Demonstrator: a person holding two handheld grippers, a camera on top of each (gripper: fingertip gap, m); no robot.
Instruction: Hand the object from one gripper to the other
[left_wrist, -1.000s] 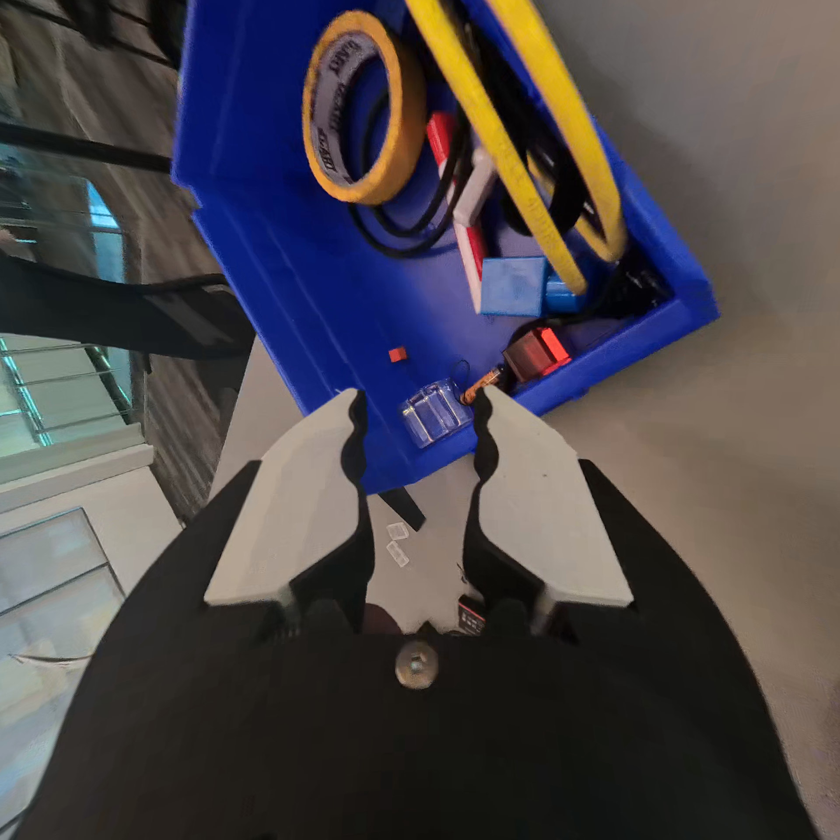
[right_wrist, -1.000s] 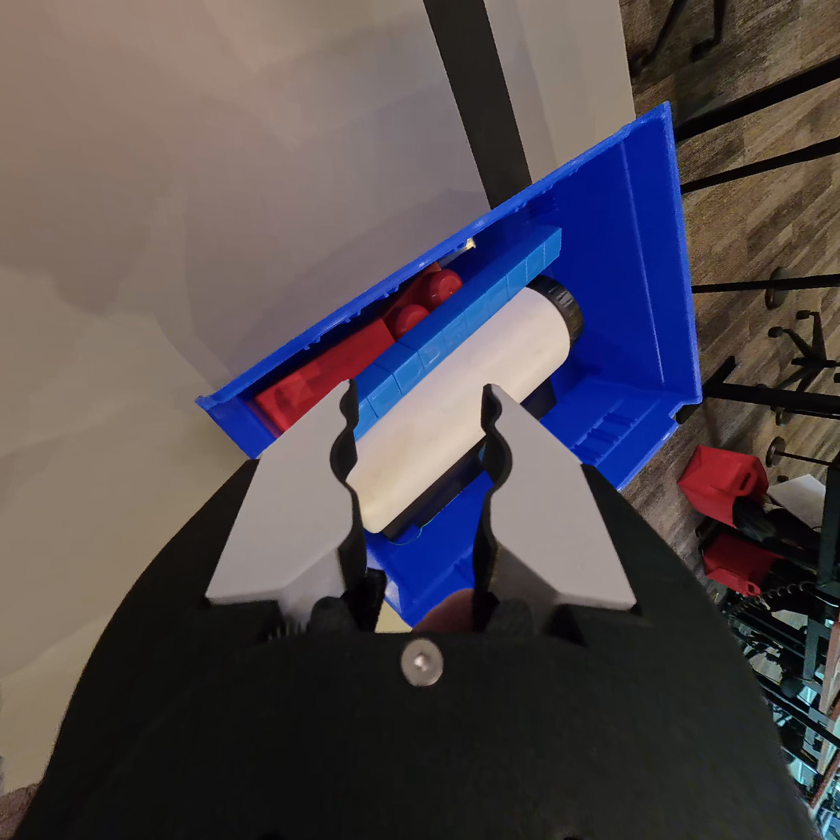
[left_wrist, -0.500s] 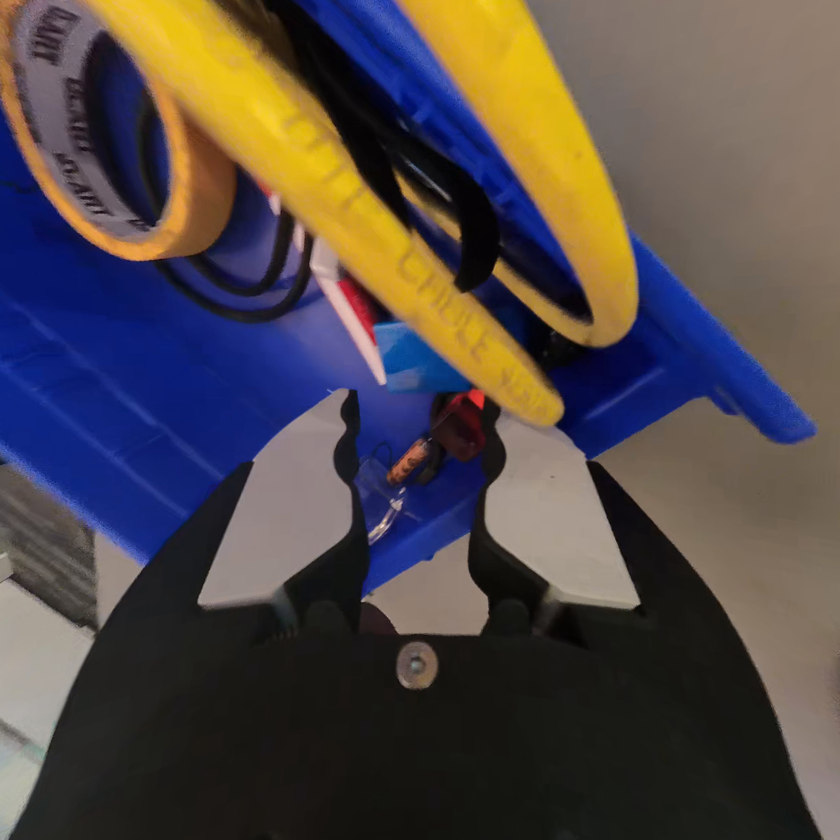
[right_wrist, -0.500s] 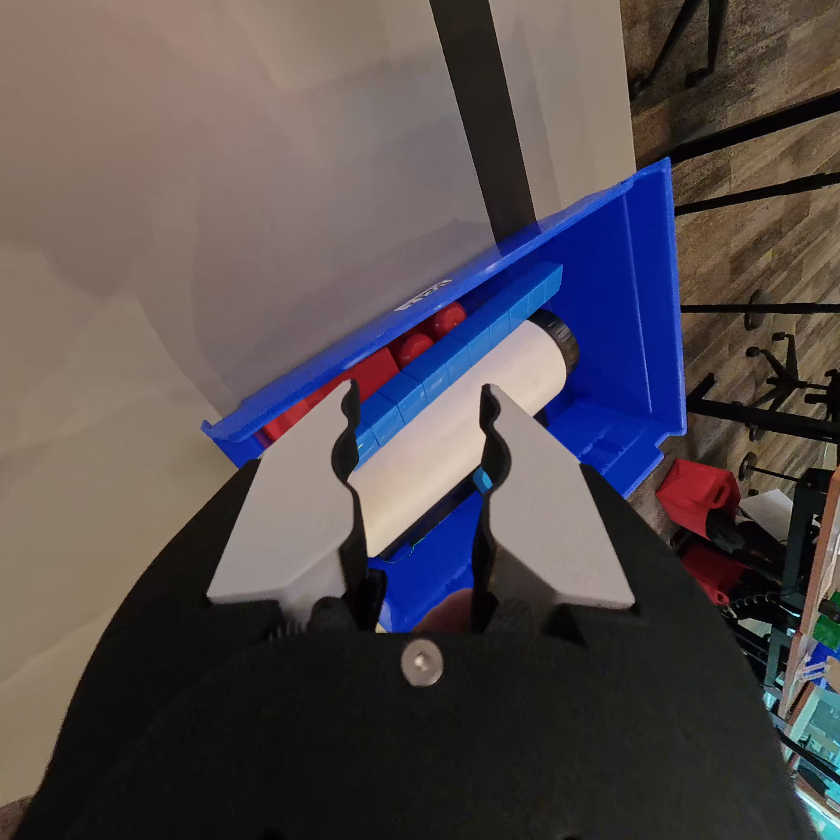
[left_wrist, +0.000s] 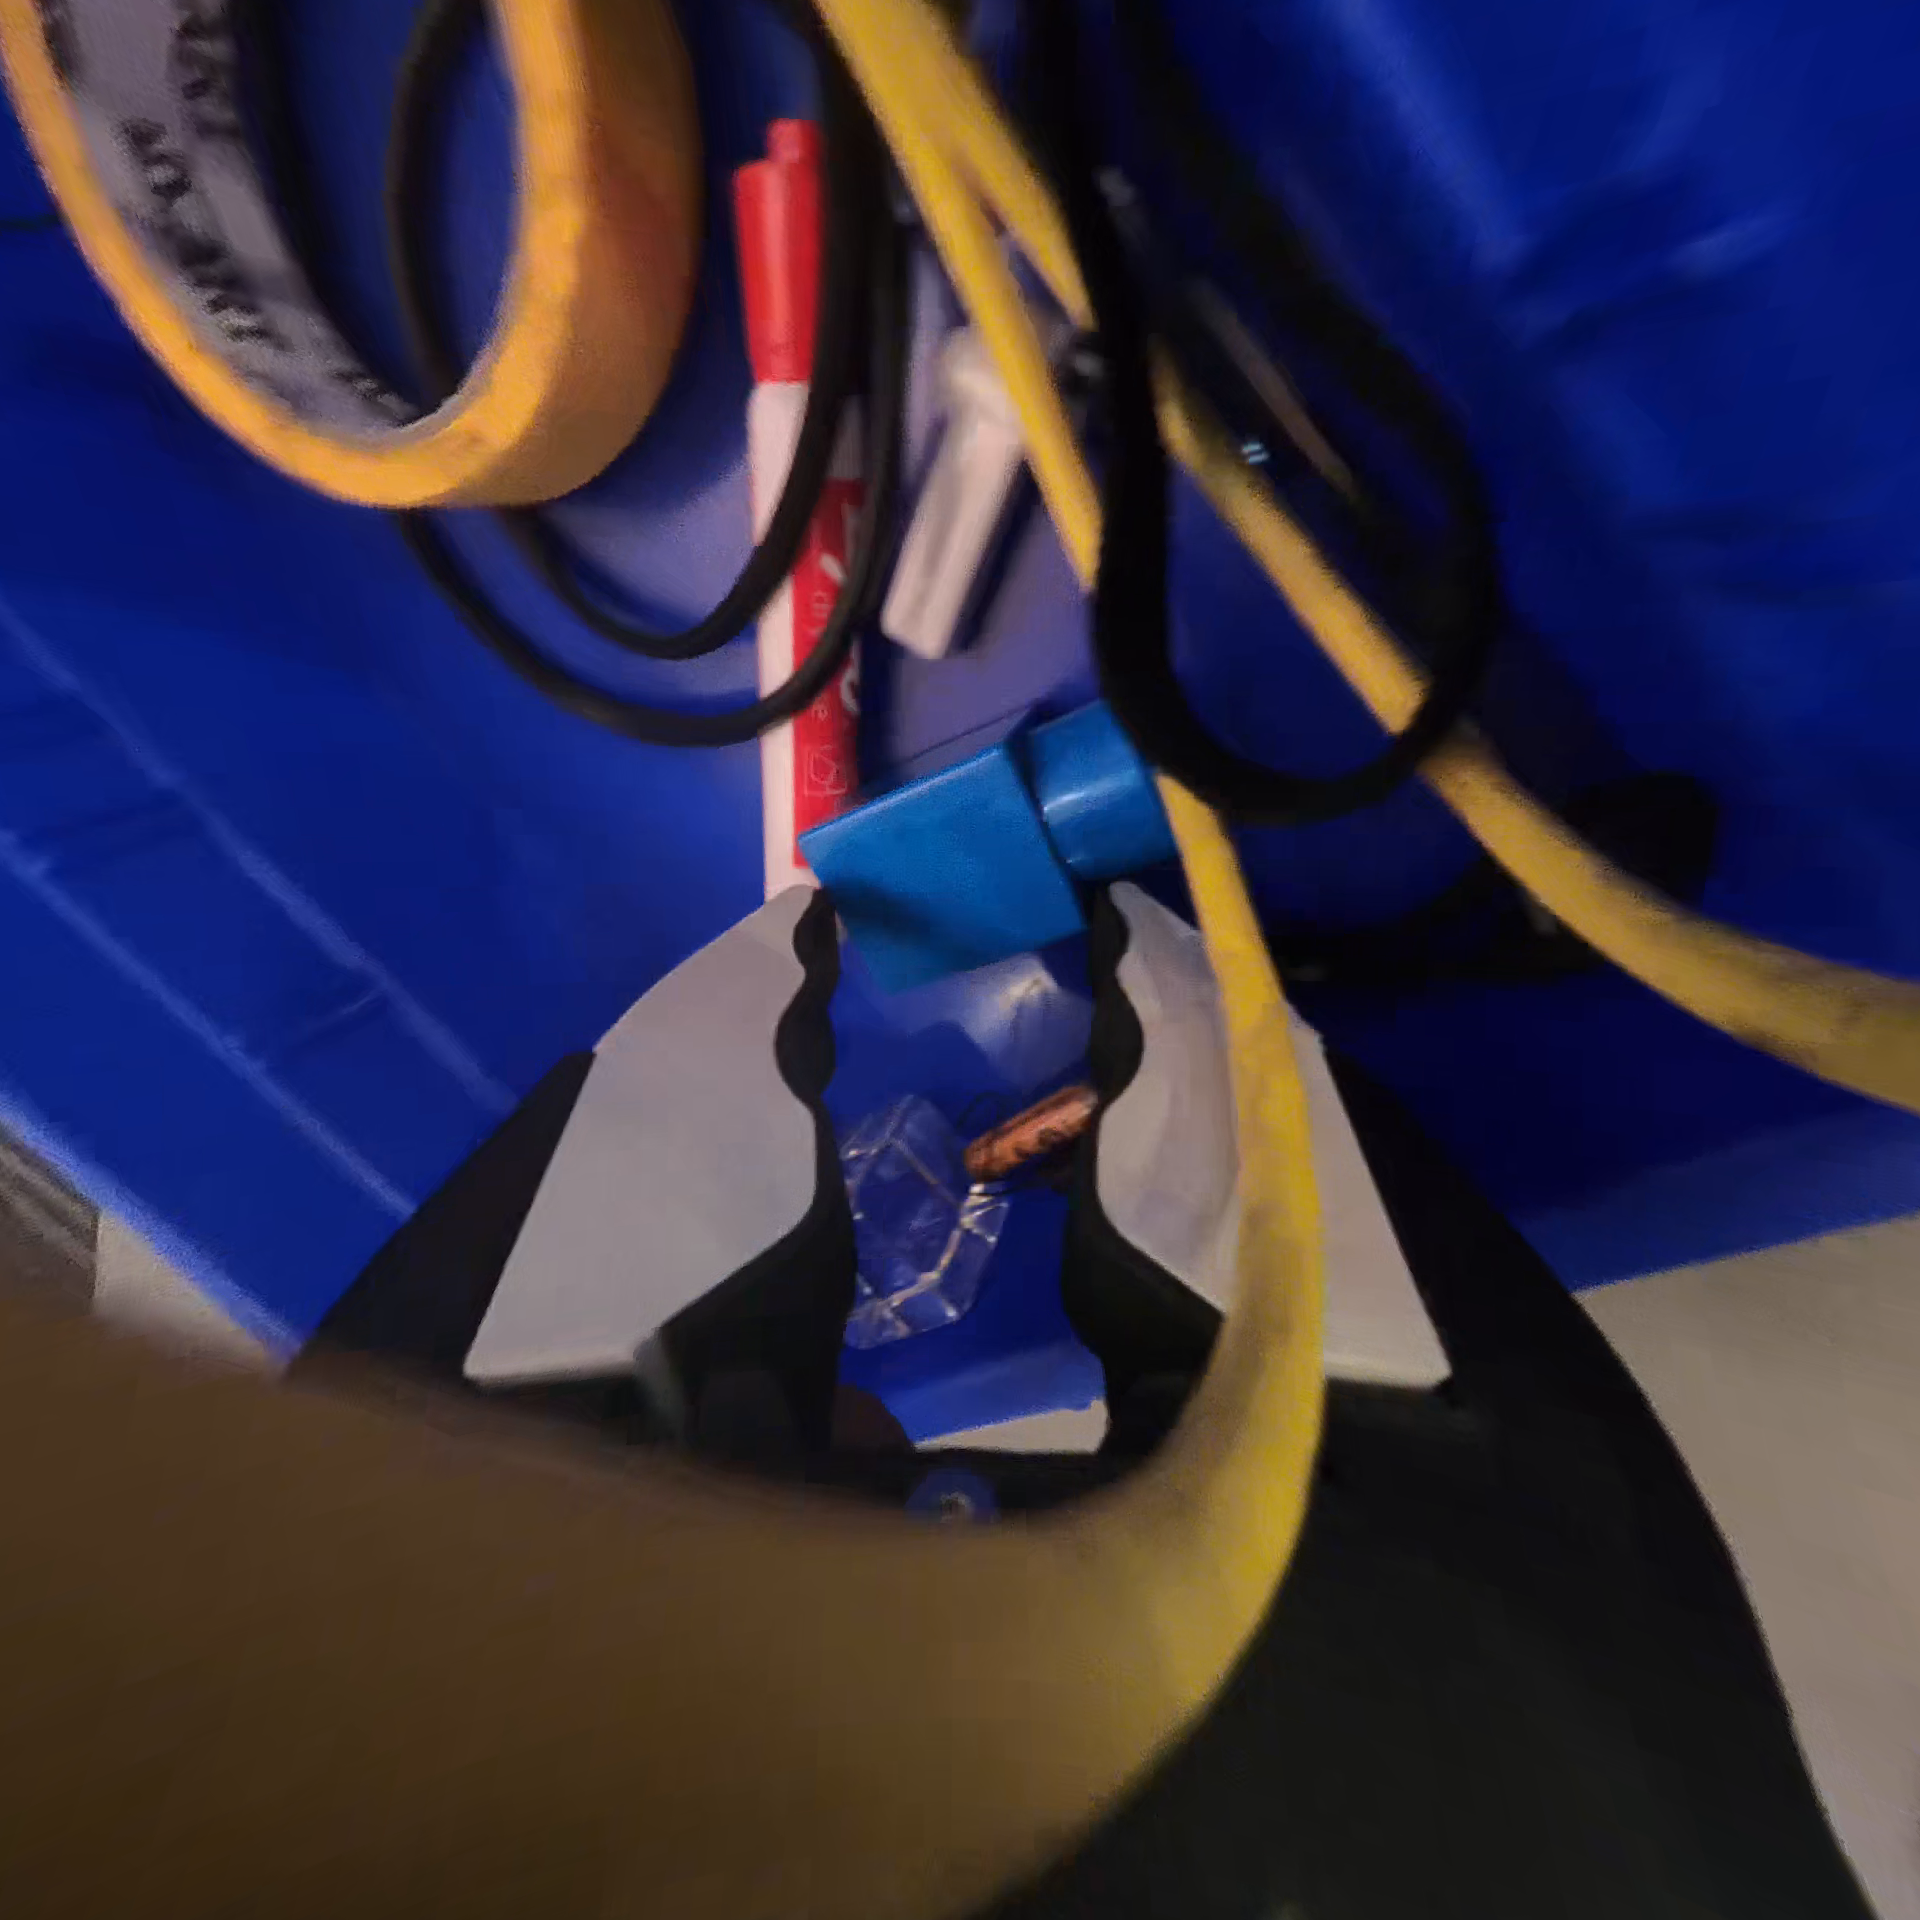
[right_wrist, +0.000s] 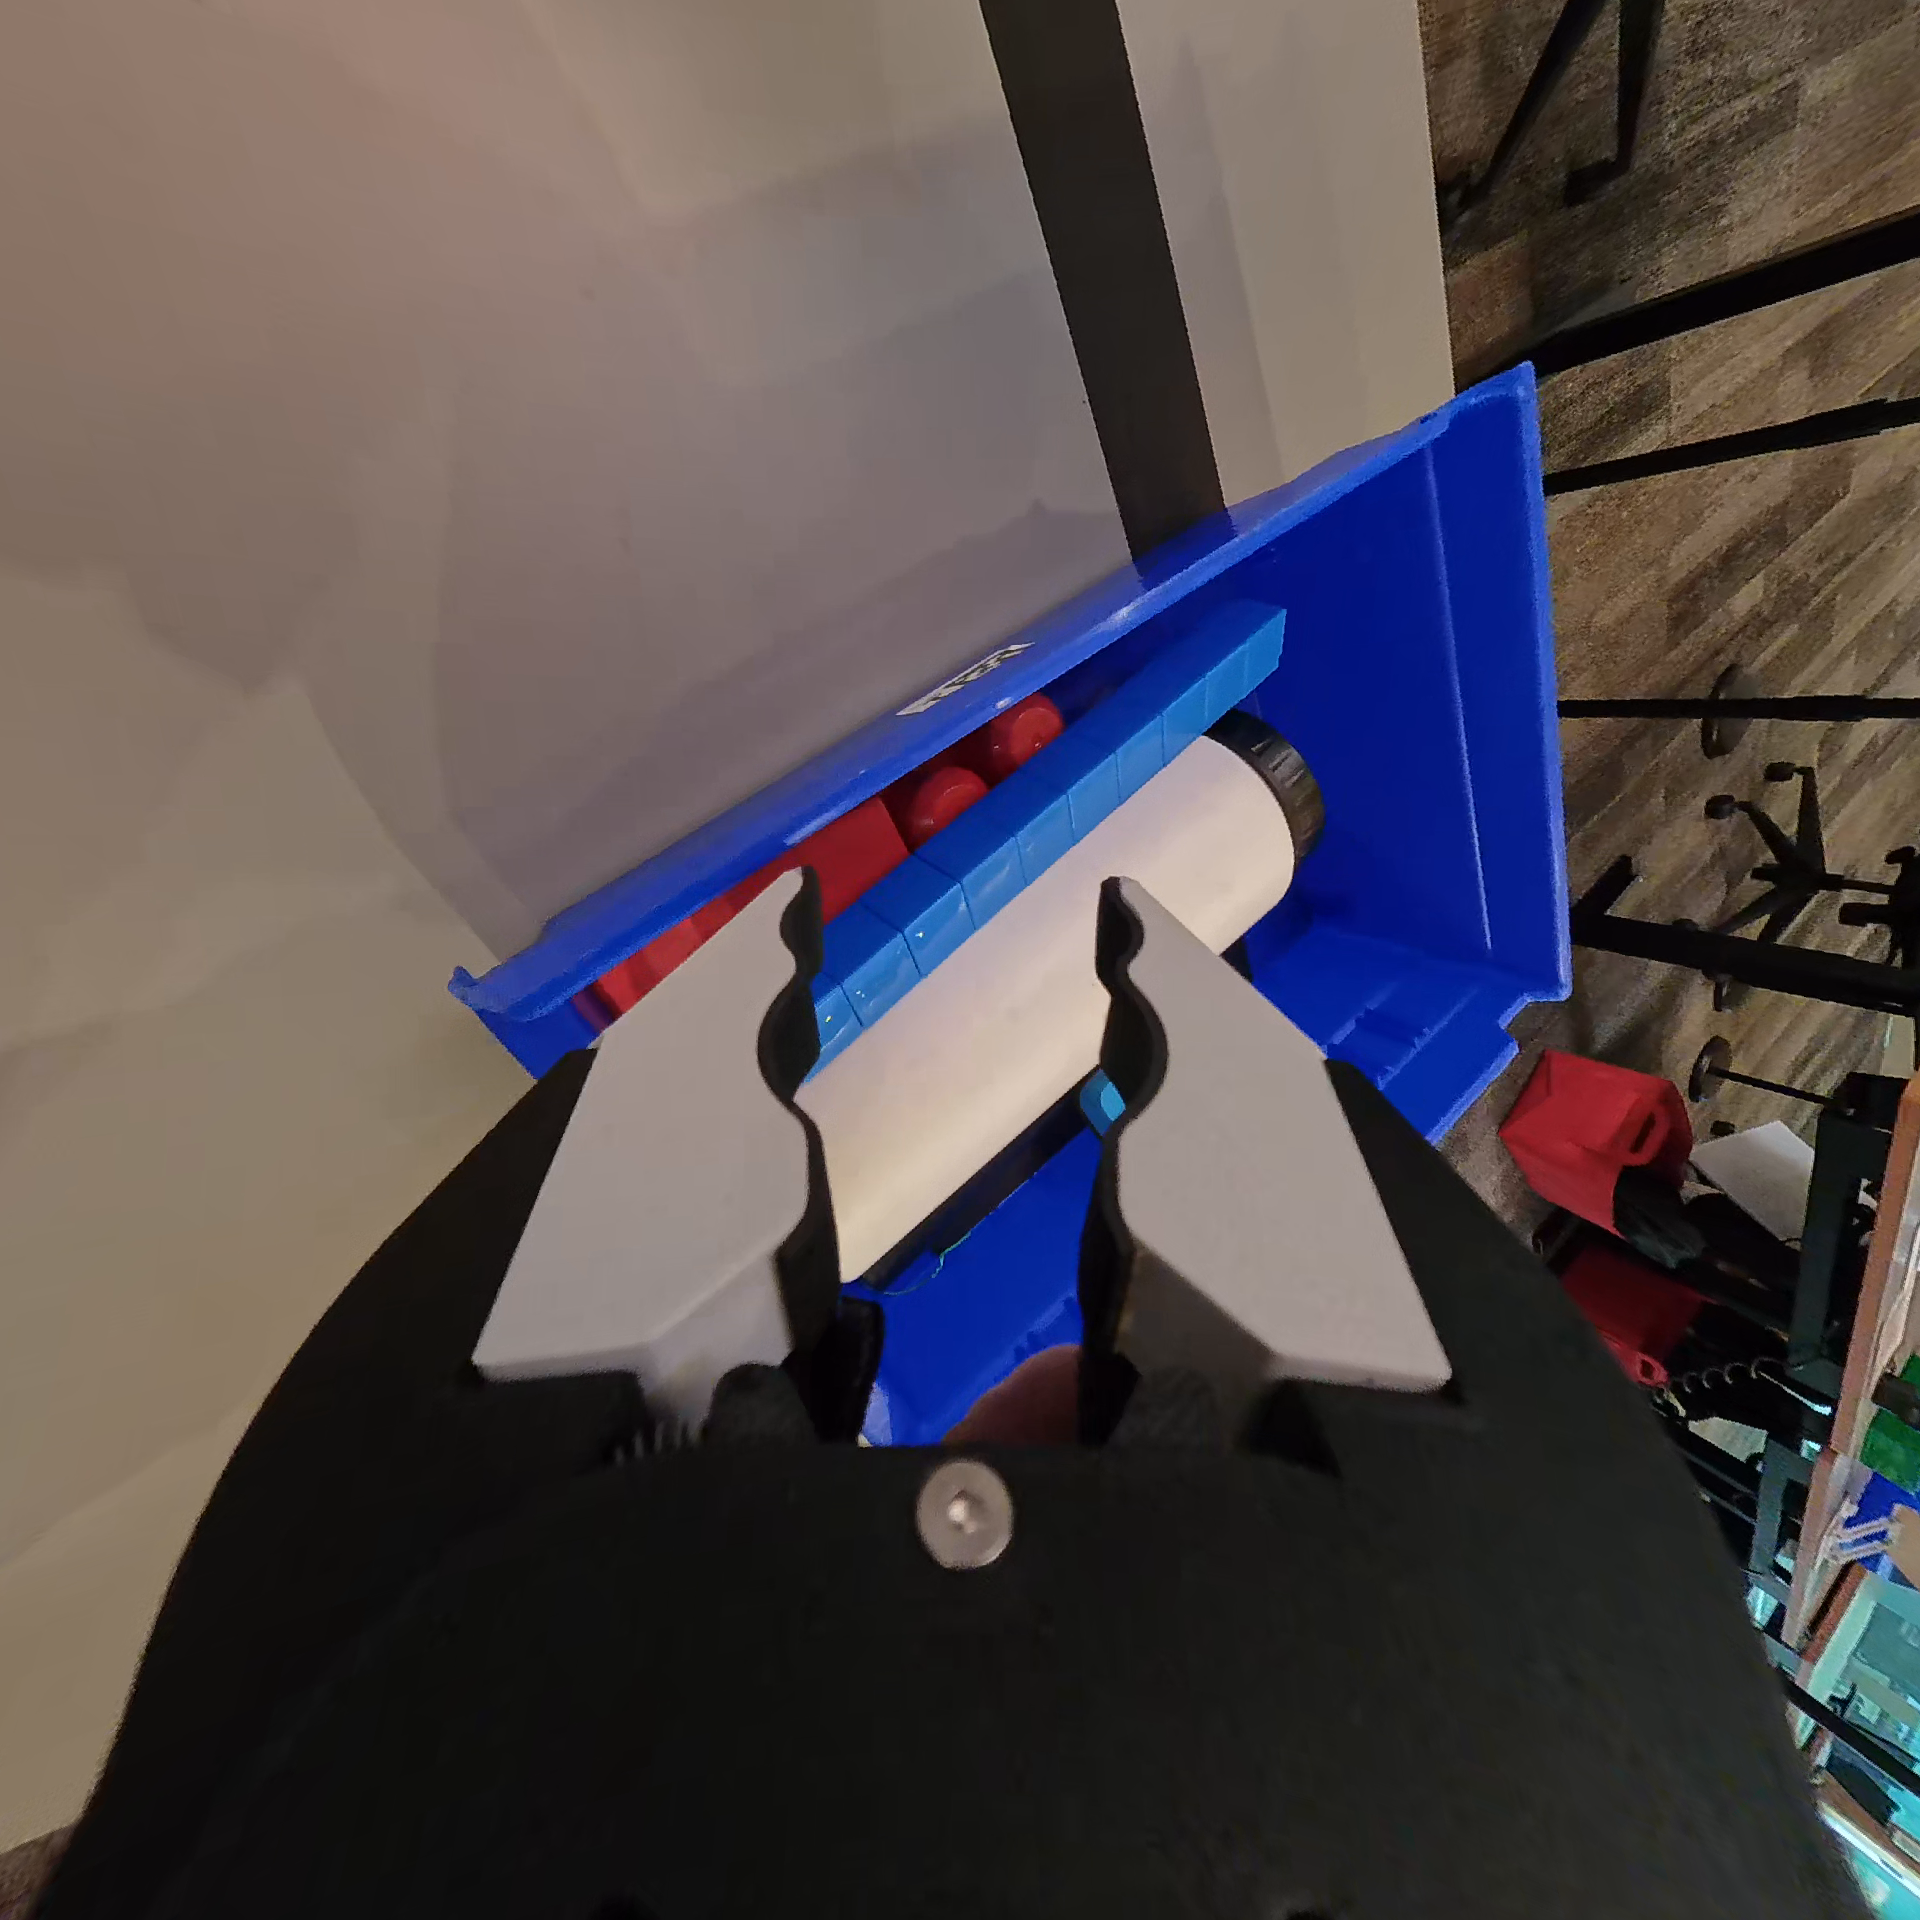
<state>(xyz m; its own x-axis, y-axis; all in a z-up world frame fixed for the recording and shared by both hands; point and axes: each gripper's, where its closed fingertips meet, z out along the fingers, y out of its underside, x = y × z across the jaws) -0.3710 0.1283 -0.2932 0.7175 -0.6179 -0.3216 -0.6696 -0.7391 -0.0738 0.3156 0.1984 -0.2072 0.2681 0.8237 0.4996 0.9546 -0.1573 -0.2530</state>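
Observation:
My left gripper (left_wrist: 951, 909) is open, deep inside a blue bin (left_wrist: 260, 831). Its fingertips stand on either side of a blue block (left_wrist: 940, 873) with a round stud, not closed on it. A yellow strap (left_wrist: 1262, 1091) loops over the right finger and blurs across the lower view. A clear plastic piece (left_wrist: 914, 1216) and a small brown part (left_wrist: 1029, 1127) lie between the fingers. My right gripper (right_wrist: 956, 894) is open and empty, hovering above a second blue bin (right_wrist: 1455, 727) that holds a white cylinder (right_wrist: 1039, 987) with a black cap.
The left bin also holds a yellow tape roll (left_wrist: 416, 312), black cables (left_wrist: 644, 623) and a red-and-white marker (left_wrist: 800, 540). The right bin holds a row of blue cubes (right_wrist: 1091, 790) and red blocks (right_wrist: 935, 800). A grey table (right_wrist: 312, 623) carries both bins; floor and stands lie at right. The grippers' ends are close to 70 cm from one another.
My left gripper has pushed forward into the bin, under the yellow strap, up to the blue block. My right gripper has drawn back slightly and stays open.

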